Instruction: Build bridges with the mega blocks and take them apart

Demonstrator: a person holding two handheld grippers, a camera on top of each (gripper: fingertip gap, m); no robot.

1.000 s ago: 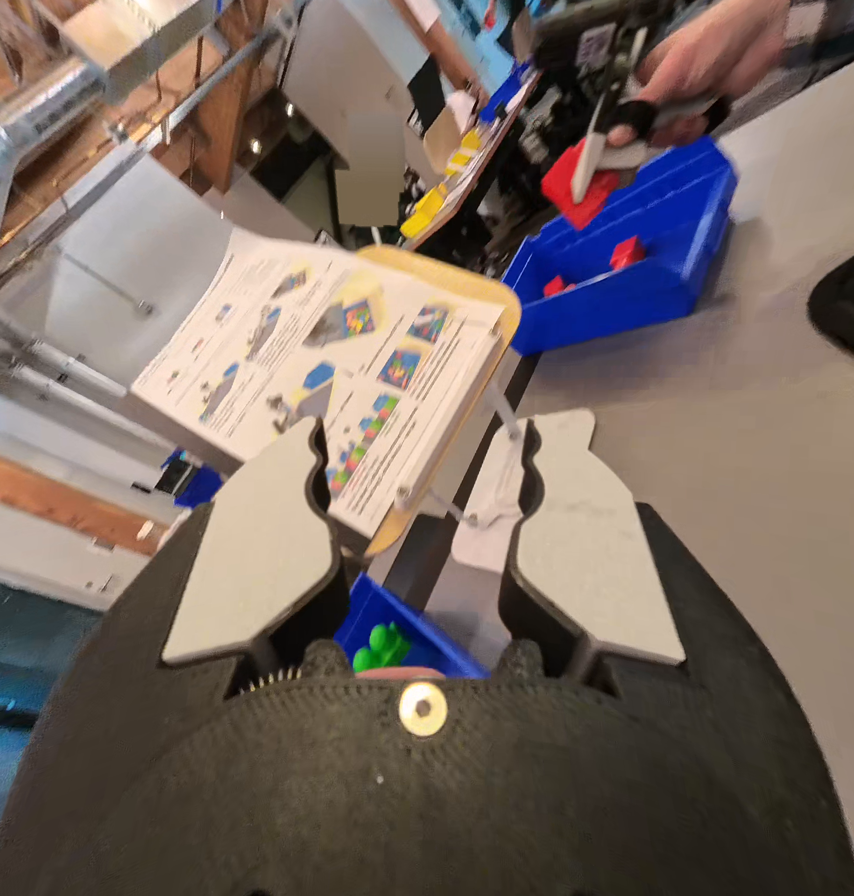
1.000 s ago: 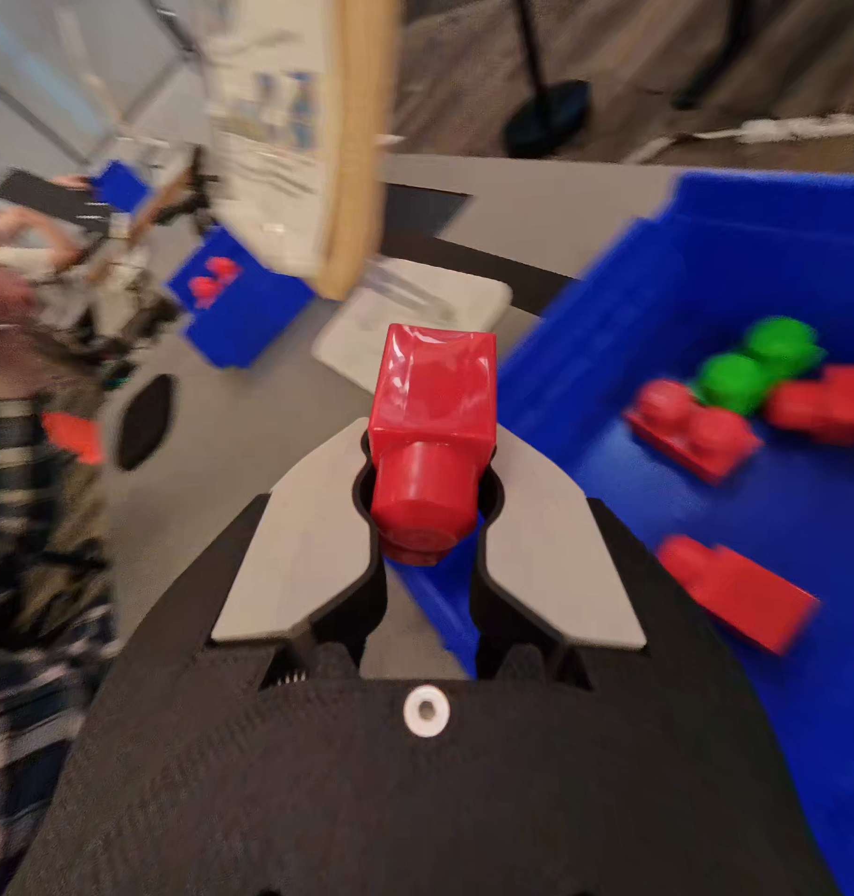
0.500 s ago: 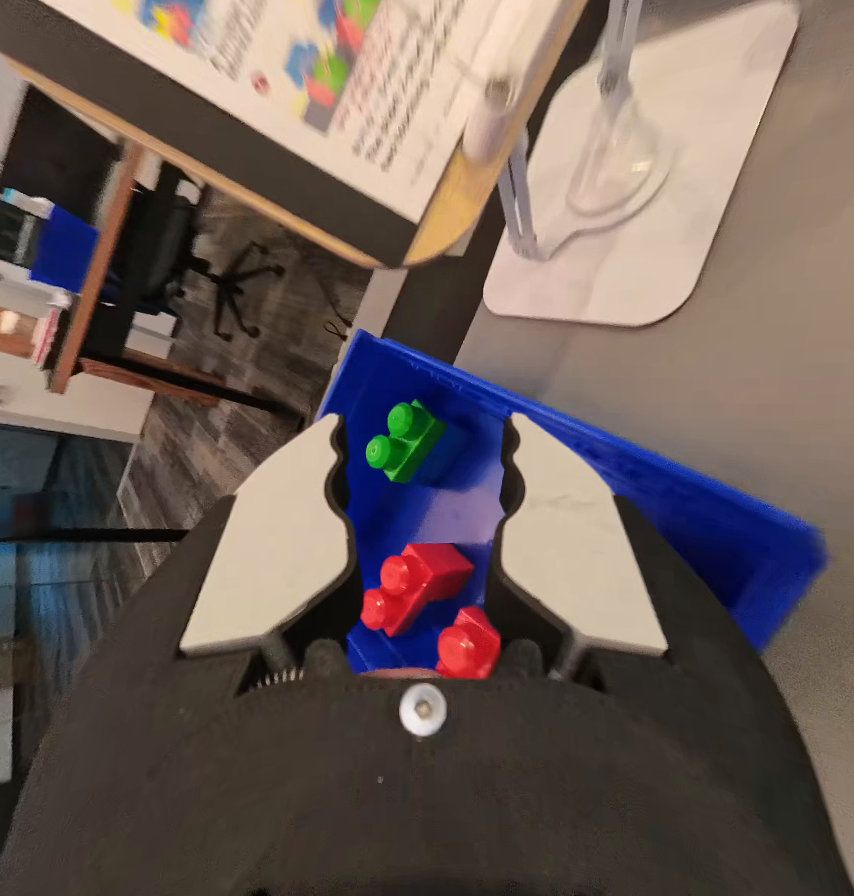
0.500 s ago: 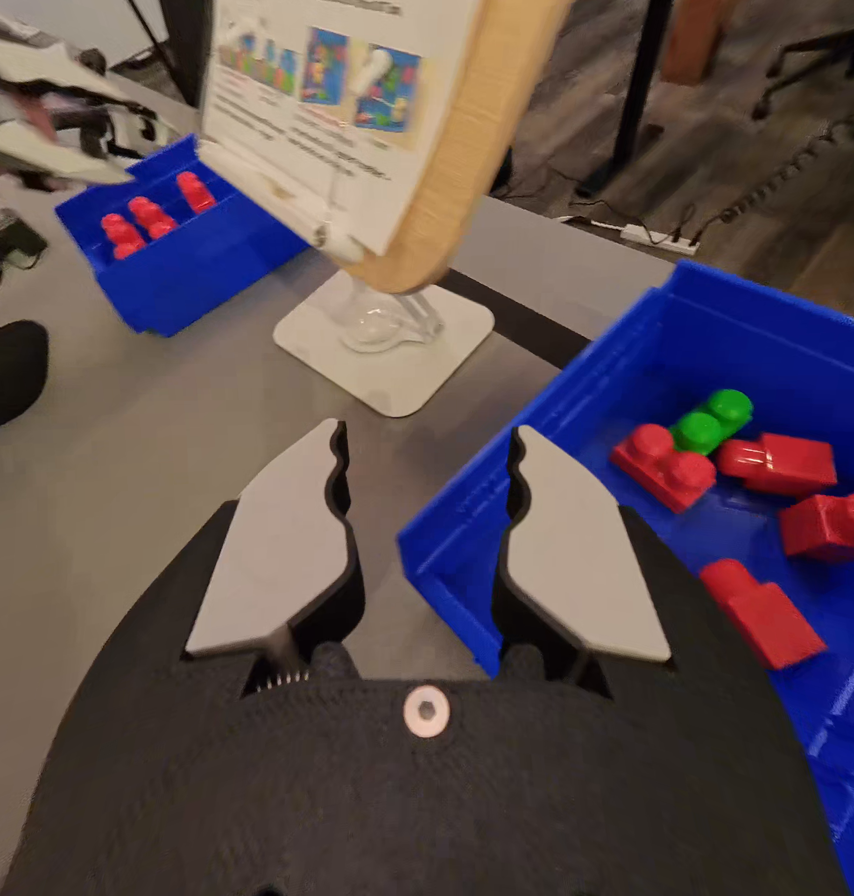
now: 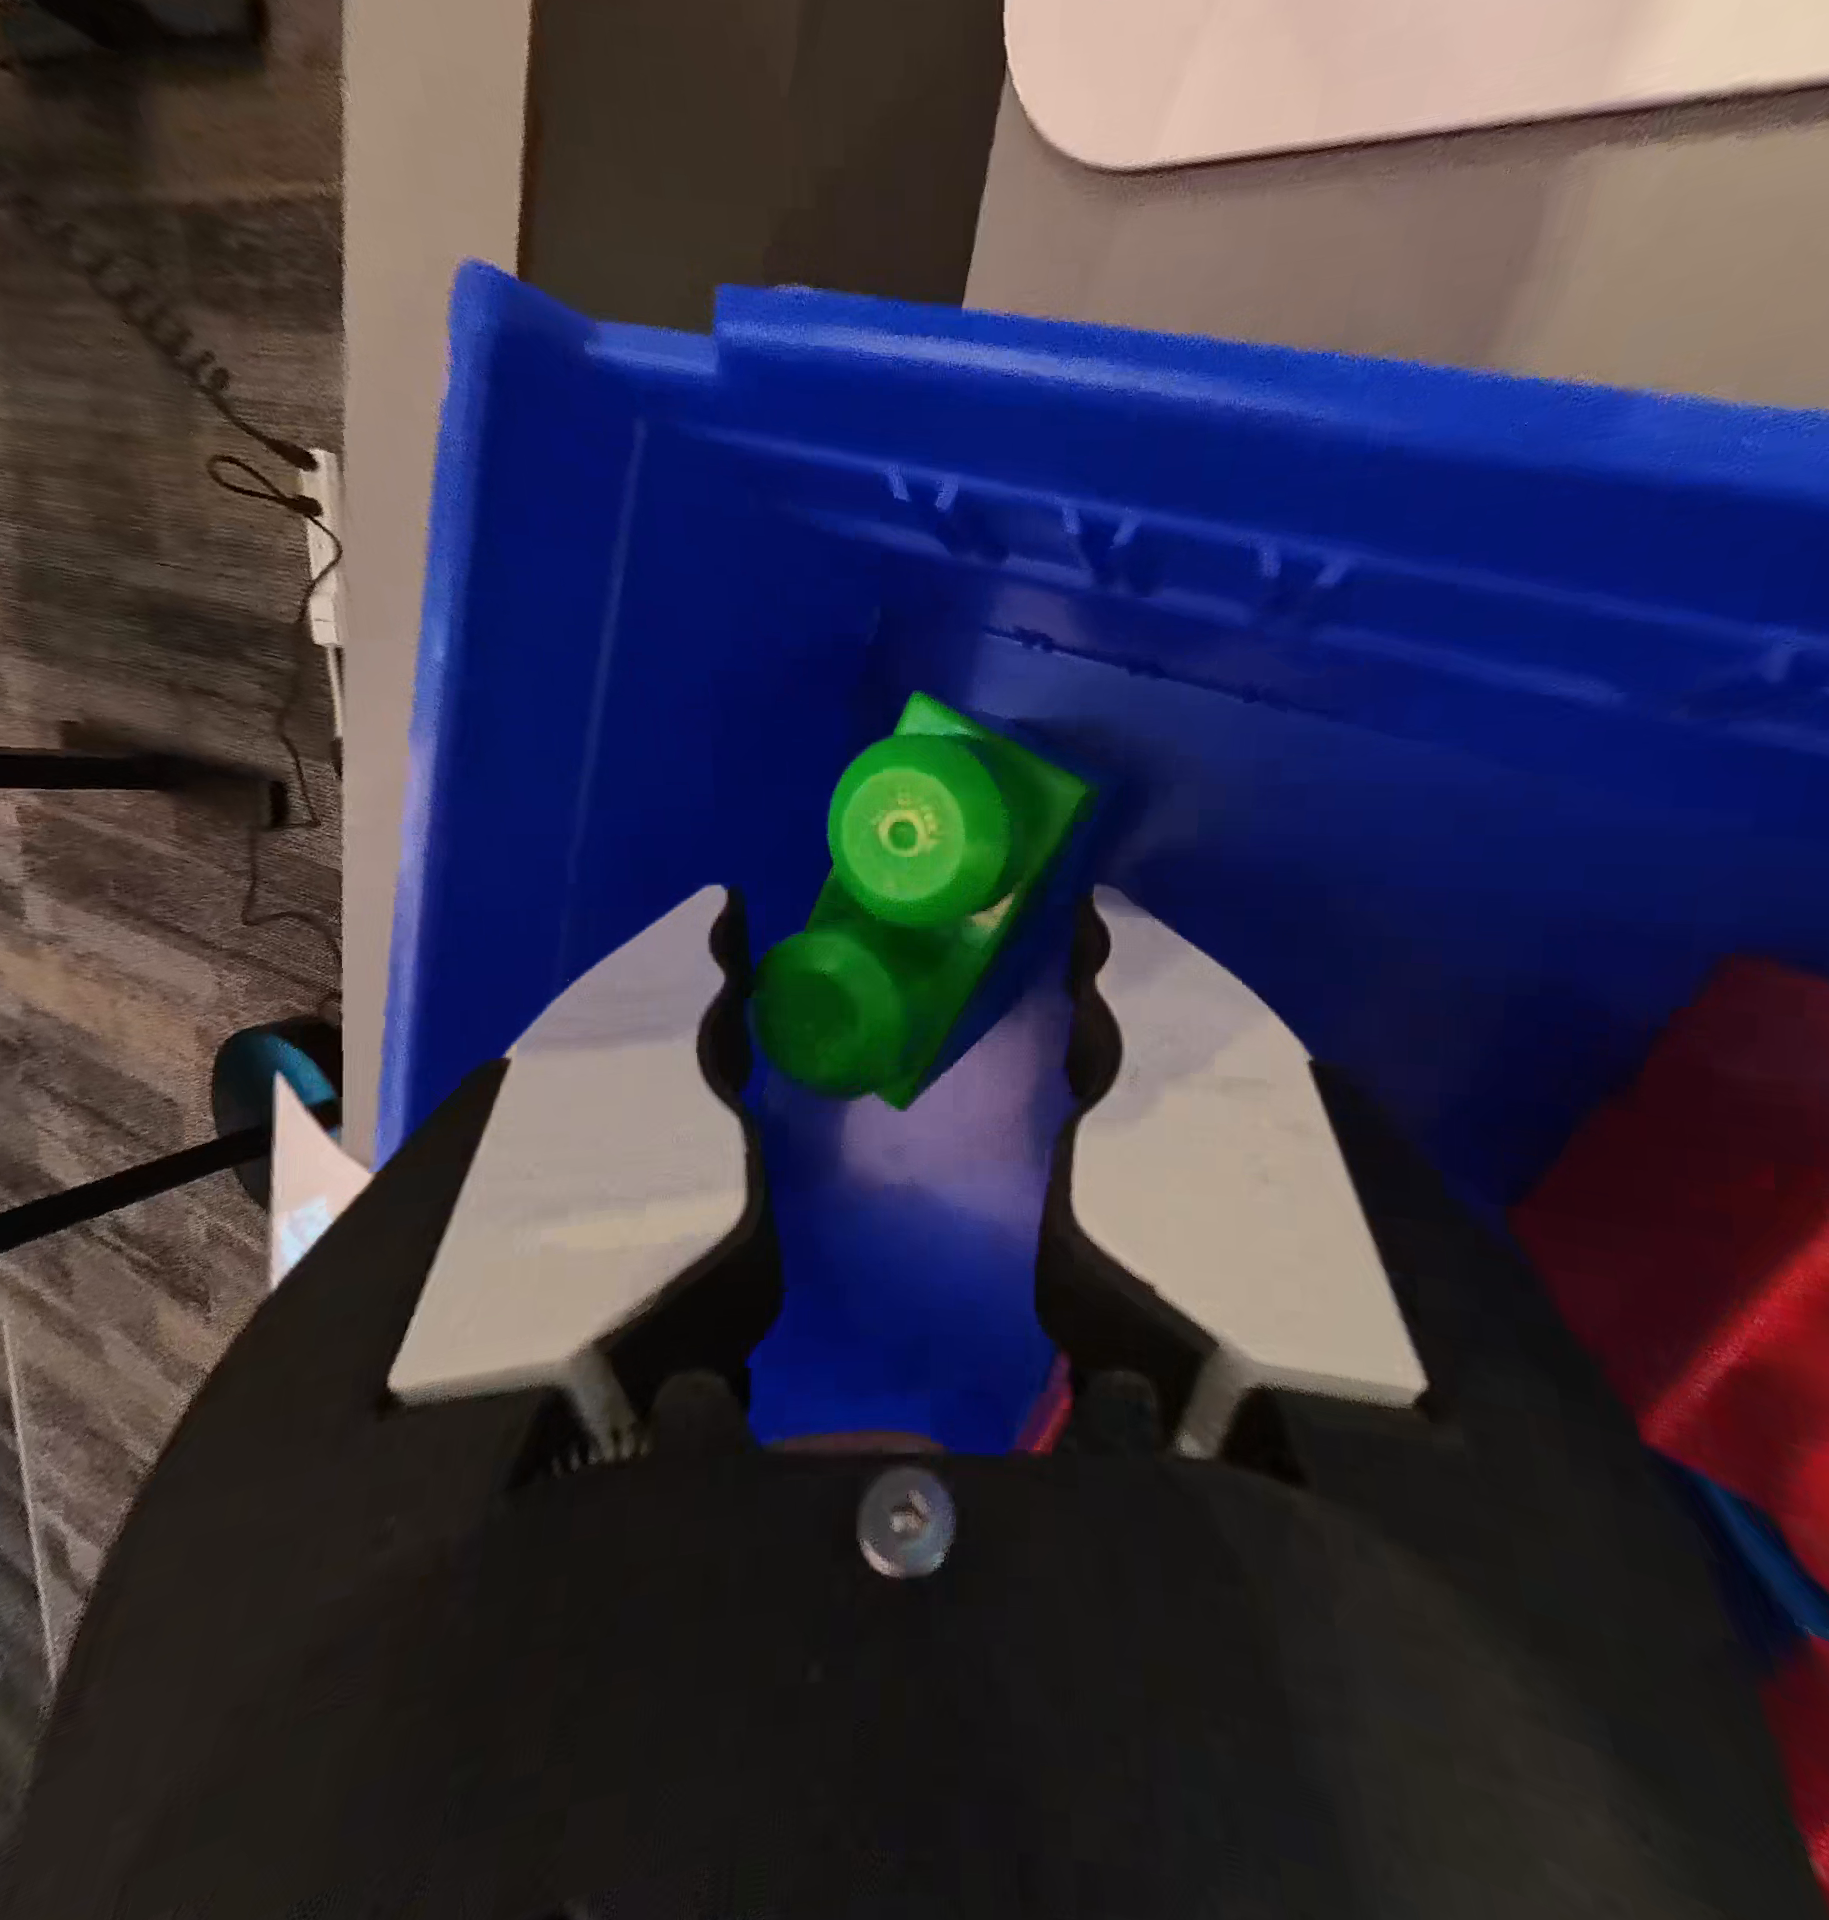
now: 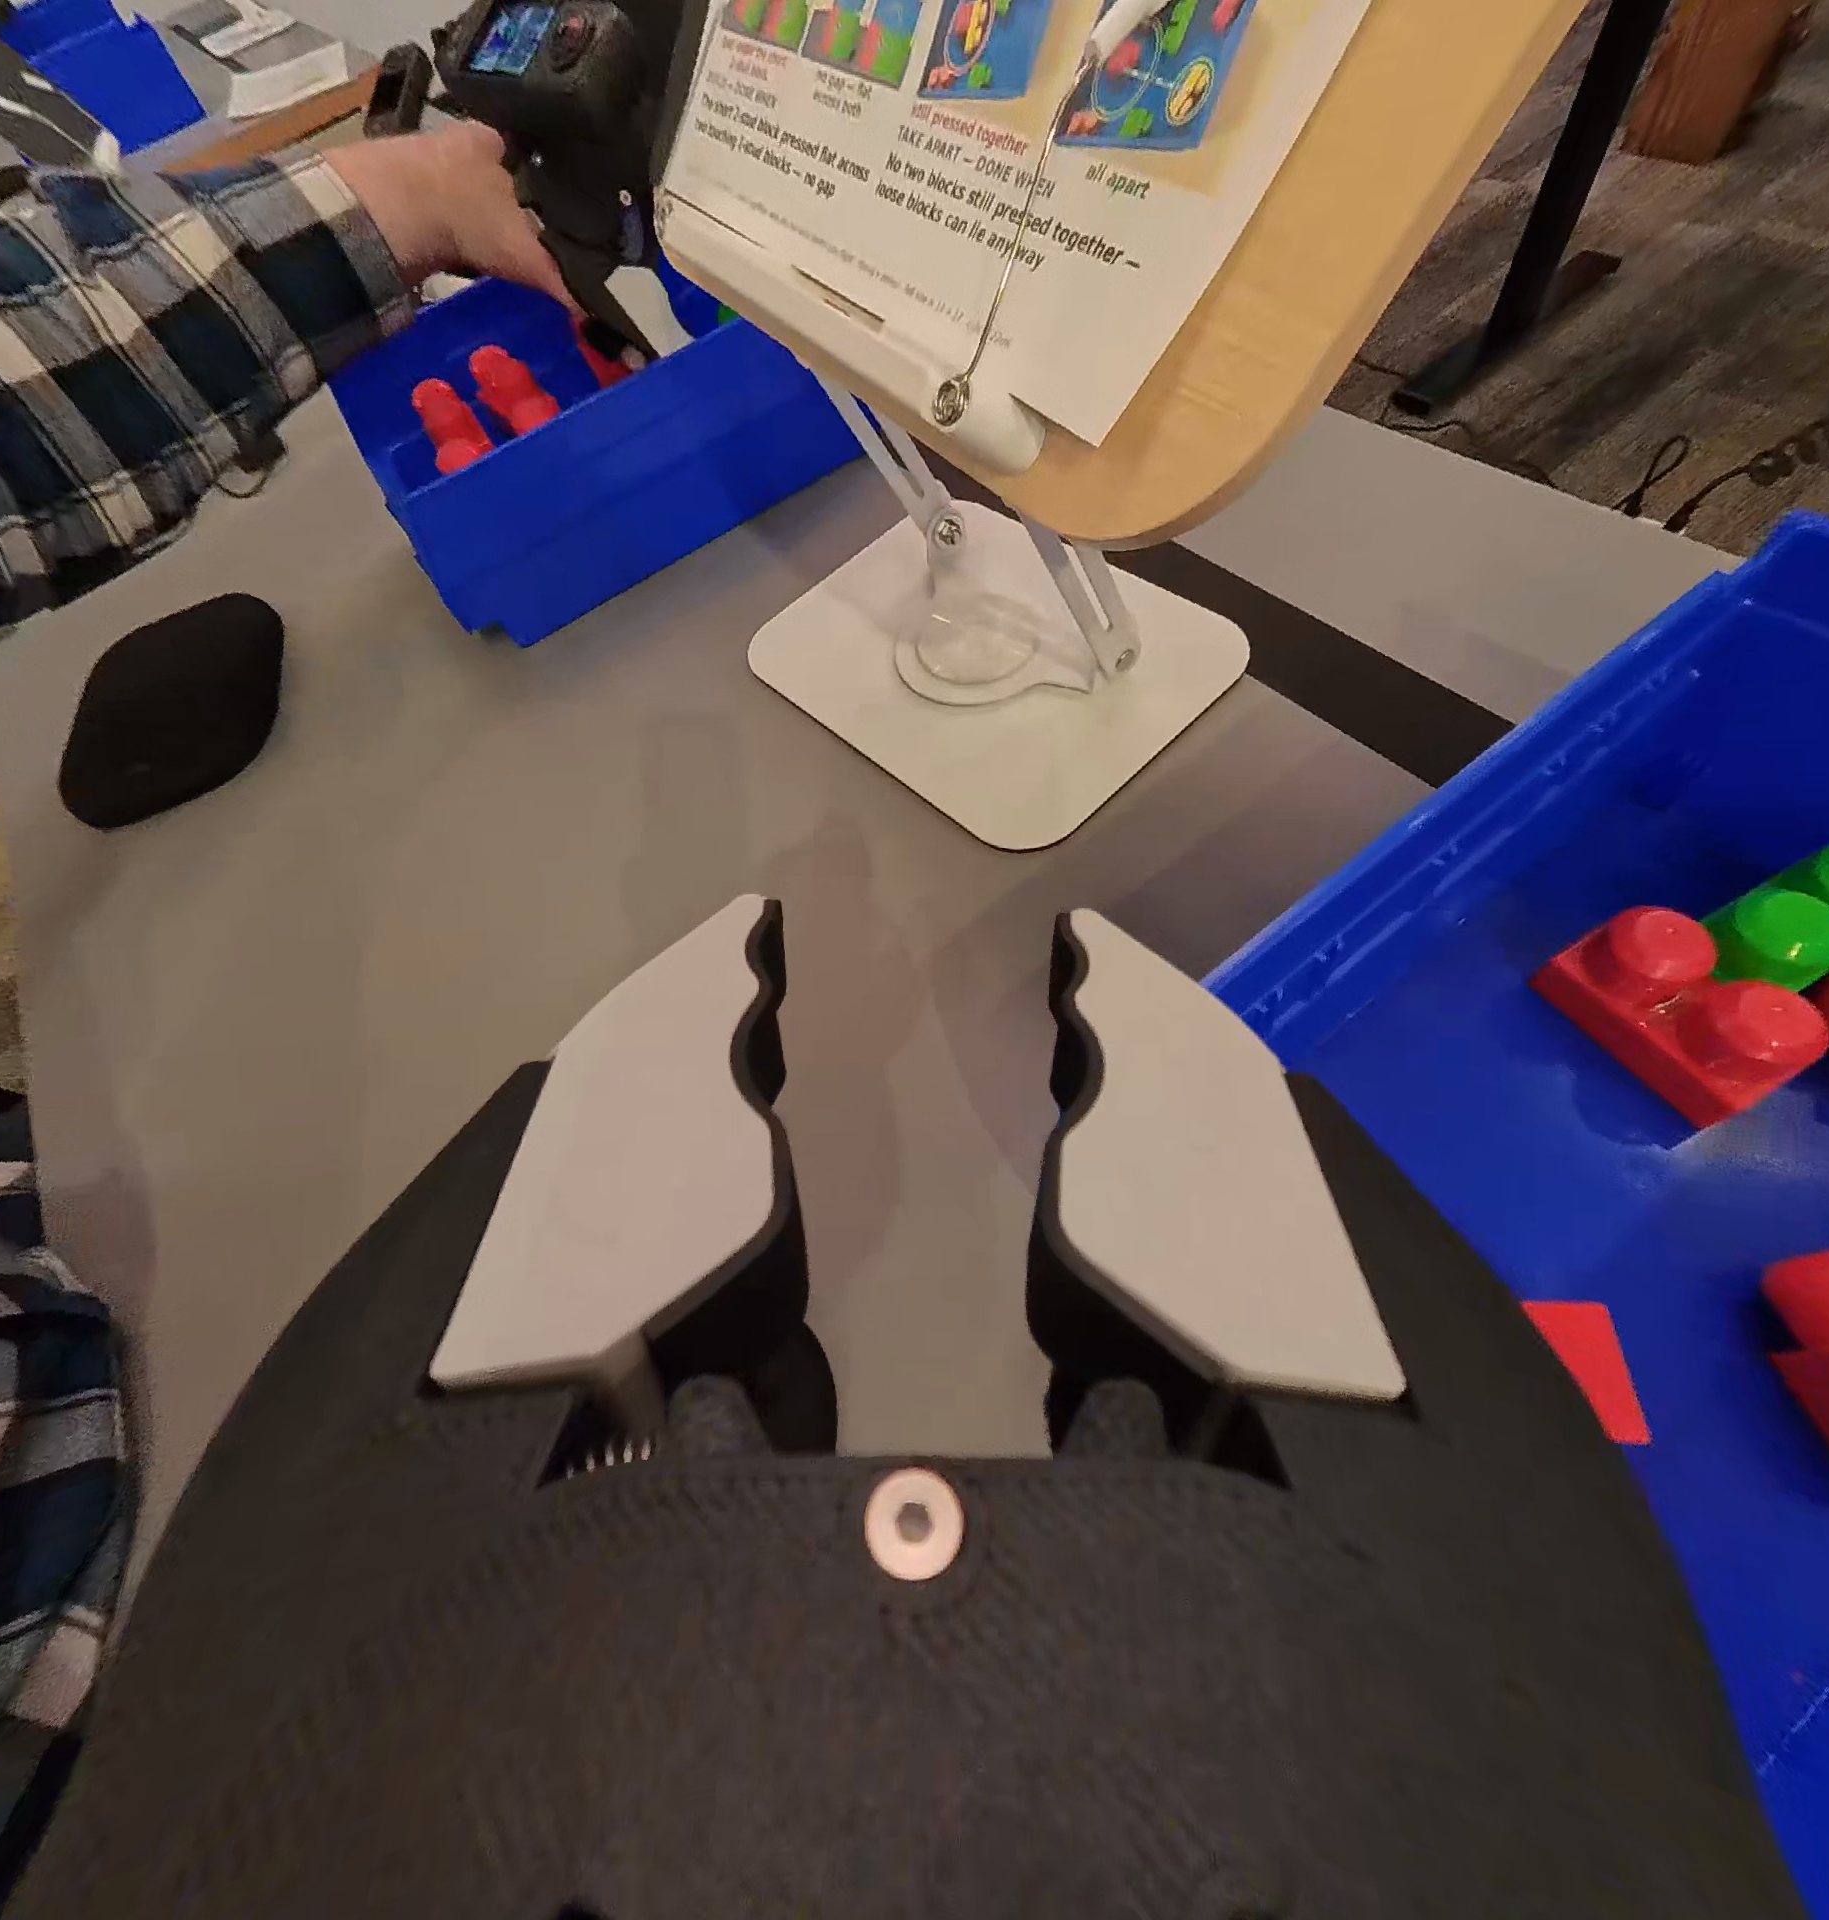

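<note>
In the left wrist view my left gripper [image 5: 908,935] reaches down into a blue bin [image 5: 1305,436]. A green two-stud block [image 5: 920,904] lies in the bin's corner, between the open fingertips. The left pad is at its lower stud. Blue floor shows between the block and the right pad, so nothing is gripped. A red block [image 5: 1720,1247] lies to the right. In the right wrist view my right gripper [image 6: 918,925] is open and empty over the grey table, left of the bin [image 6: 1409,987]. That bin holds a red two-stud block [image 6: 1689,1018], a green block [image 6: 1803,914] and more red blocks [image 6: 1824,1340].
An instruction board [image 6: 1253,312] stands on a white base [image 6: 1003,675] ahead of my right gripper. Behind it another person's hand [image 6: 442,208] works a gripper over a second blue bin [image 6: 598,499] with red blocks. A black pad [image 6: 172,707] lies on the table at the left. Tip to tip, the grippers are about 50 centimetres apart.
My right gripper let go of the red block it held, opened, and drew back left of the bin. My left gripper swung down into the bin and narrowed around the green block.
</note>
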